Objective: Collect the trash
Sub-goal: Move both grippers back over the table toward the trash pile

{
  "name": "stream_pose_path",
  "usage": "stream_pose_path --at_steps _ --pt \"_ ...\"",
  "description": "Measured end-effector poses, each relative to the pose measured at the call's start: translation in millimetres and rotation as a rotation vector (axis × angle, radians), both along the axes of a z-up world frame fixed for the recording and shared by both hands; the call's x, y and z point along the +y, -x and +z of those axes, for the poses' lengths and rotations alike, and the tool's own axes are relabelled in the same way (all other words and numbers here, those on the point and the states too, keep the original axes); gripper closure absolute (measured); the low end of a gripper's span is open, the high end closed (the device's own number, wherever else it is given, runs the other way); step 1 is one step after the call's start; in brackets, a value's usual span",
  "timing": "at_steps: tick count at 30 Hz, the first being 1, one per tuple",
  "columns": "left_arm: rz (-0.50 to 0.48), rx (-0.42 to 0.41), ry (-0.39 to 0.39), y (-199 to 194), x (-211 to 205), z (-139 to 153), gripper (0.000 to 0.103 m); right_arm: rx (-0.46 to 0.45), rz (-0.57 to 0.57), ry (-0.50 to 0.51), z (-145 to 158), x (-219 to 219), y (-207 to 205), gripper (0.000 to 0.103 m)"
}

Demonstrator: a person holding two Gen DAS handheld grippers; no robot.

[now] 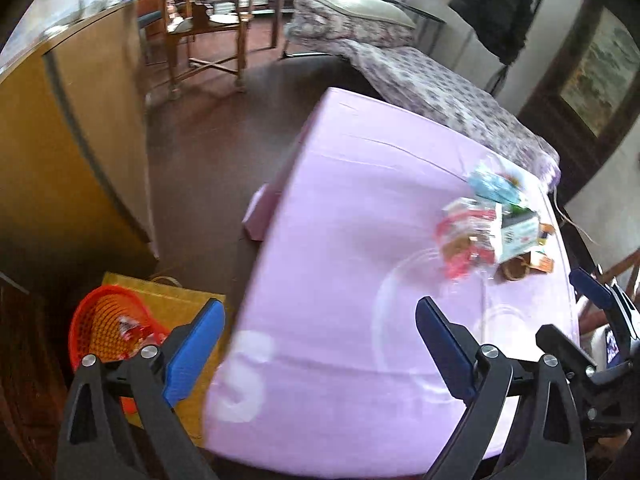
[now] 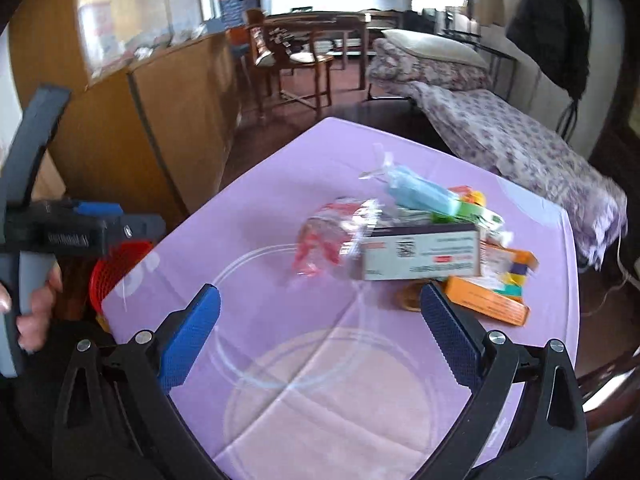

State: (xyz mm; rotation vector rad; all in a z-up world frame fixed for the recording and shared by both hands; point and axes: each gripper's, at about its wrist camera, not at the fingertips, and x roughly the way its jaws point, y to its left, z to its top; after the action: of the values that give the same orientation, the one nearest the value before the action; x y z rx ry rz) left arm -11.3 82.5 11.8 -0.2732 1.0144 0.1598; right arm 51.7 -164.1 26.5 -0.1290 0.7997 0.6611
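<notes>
A pile of trash lies on the far right of the purple table (image 2: 280,352): a clear wrapper with red print (image 2: 324,240), a white carton (image 2: 420,256), a light blue packet (image 2: 420,196), an orange box (image 2: 488,300). The pile also shows in the left wrist view (image 1: 488,232). An orange mesh basket (image 1: 104,328) with a wrapper inside stands on the floor left of the table; its rim shows in the right wrist view (image 2: 116,276). My left gripper (image 1: 320,344) is open and empty over the table's left edge. My right gripper (image 2: 320,332) is open and empty, short of the pile.
A yellow paper bag (image 1: 176,300) stands beside the basket. A wooden cabinet (image 1: 72,160) is at the left, a flowered bed (image 2: 520,148) beyond the table, and wooden chairs (image 2: 296,64) and a table farther back. The other hand-held gripper (image 2: 60,232) shows at the left.
</notes>
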Motion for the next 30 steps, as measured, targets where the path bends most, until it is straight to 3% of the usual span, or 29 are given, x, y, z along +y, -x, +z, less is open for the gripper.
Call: stream_pose_path --at_steps 3,13,30 --pt "-0.026 0.006 0.008 -14 -19 -3 0.008 0.022 -0.041 -0.067 -2 -23 -10 0.007" --pt "-0.103 0.028 0.052 -64 -73 -18 0.008 0.086 -0.174 -0.069 -23 -76 -45 0.007" --pt "-0.161 0.049 0.083 -113 -99 -36 0.007 0.142 -0.263 -0.066 -38 -94 -63 0.007"
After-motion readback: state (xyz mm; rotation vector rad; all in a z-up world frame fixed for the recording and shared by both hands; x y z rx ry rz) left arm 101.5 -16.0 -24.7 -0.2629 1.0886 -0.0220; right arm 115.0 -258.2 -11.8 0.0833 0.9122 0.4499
